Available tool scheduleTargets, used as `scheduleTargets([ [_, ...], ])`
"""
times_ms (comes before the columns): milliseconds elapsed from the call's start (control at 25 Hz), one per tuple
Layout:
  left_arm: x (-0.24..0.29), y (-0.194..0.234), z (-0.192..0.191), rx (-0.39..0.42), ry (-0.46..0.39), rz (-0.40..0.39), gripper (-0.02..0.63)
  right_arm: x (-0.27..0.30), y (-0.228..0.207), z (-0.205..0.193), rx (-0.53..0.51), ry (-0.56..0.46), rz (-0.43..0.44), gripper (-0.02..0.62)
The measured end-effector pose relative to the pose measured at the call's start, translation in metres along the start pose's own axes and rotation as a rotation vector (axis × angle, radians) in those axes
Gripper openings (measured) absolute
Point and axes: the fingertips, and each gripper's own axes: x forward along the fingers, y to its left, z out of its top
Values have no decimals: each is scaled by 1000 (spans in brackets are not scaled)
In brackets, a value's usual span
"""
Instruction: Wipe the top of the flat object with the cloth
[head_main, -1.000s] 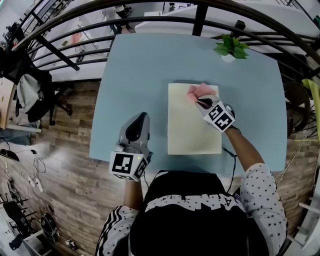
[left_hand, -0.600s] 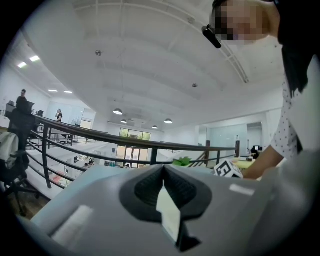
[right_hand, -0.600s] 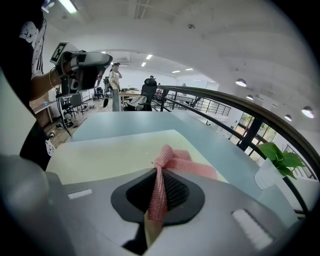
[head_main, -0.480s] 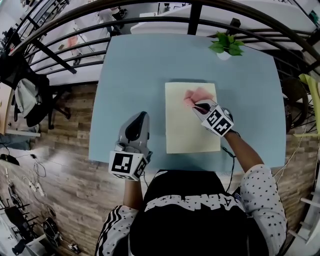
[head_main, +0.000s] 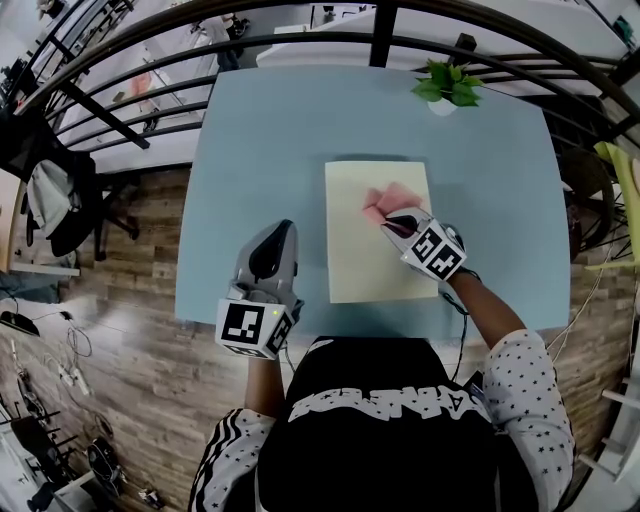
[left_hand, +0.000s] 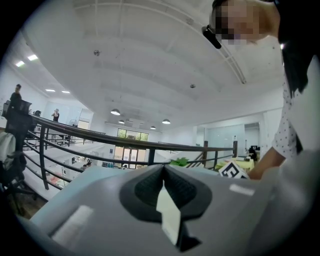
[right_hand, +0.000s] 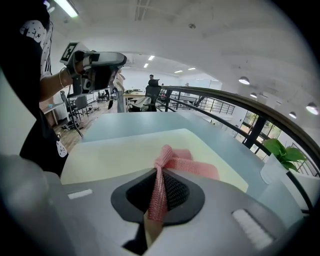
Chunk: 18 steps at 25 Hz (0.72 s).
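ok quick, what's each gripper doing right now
Left gripper: closed, holding nothing.
Right gripper: closed on the pink cloth.

Nothing was legible. White lettering on the person's black shirt (head_main: 385, 405) was too distorted to read; the left gripper (head_main: 284, 230) and right gripper (head_main: 386, 219) bore only square markers.

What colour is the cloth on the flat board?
The cloth is pink; clearest in the right gripper view.
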Motion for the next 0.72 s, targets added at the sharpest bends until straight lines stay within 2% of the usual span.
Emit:
scheduleTargets([
  [720,12,-22,-2,3,5,-64,0,-20,52,-10,1,-22,81,14],
])
